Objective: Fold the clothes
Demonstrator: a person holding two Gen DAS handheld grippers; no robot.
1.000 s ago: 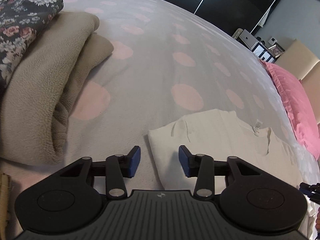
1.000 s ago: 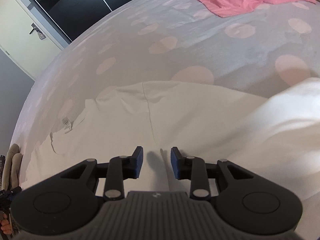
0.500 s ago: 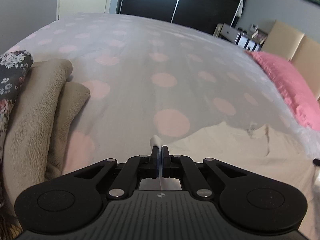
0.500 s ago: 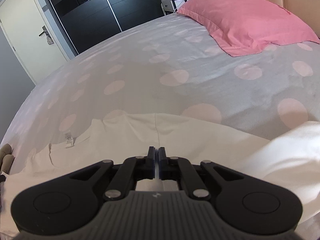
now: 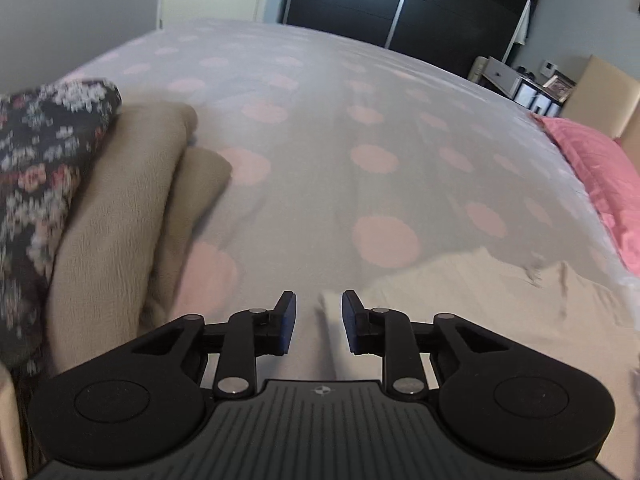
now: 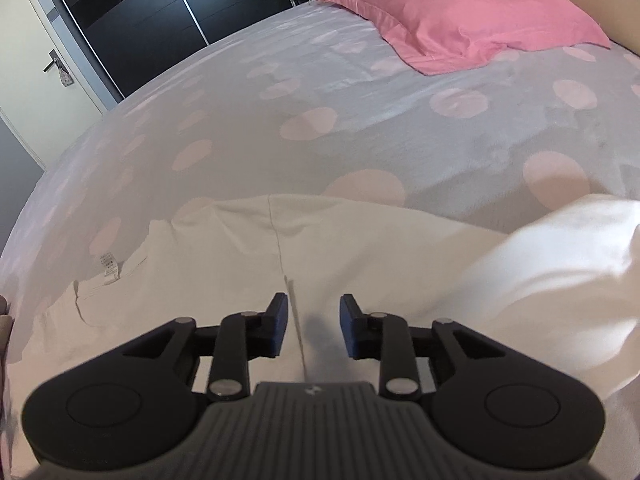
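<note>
Both tongs opening, nothing pinched: your left tongs [image 5: 318,322] straddle the cream T-shirt [image 5: 500,304] corner; right tongs [image 6: 313,326] sit over its seam [image 6: 280,256]. Shirt lies flat on the bed [image 6: 360,92], long axis left-right across both tongs w/ neck label [image 6: 109,266] left of that seam. Left hand's nearer the neck end.

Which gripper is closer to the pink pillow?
Right. The right gripper has the pink pillow ahead across the bed, while for the left gripper it lies far off to the side.
</note>
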